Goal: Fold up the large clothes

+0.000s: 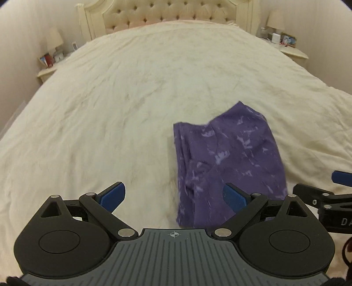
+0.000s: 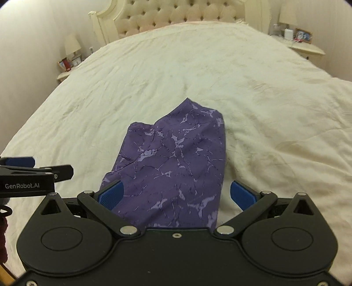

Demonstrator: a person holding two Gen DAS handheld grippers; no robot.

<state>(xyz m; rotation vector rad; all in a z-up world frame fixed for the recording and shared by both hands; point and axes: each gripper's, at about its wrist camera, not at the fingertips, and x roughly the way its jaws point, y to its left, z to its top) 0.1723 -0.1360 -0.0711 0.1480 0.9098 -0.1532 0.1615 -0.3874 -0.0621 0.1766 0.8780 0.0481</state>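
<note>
The purple patterned garment (image 2: pixel 173 162) lies folded into a compact bundle on the cream bedspread (image 1: pixel 110 110), near the foot edge of the bed and well away from the headboard (image 1: pixel 169 15) and both side edges. Judging by that small, layered shape, the folding looks essentially done; the far edge is a bit uneven, with one corner poking up toward the headboard, so a last smoothing or squaring-up may be all that remains. Going left to right: the left gripper (image 1: pixel 173 197) hangs above the bedspread with its blue fingers spread wide, nothing between them; the bundle sits ahead and to its right, and its right finger only overlaps the cloth in that view, with no visible contact. The right gripper (image 2: pixel 177 194) is above the near end of the bundle, its jaws as wide apart as they go, the cloth showing between the fingers but not pinched, as far as can be judged. Neither holds anything.
</note>
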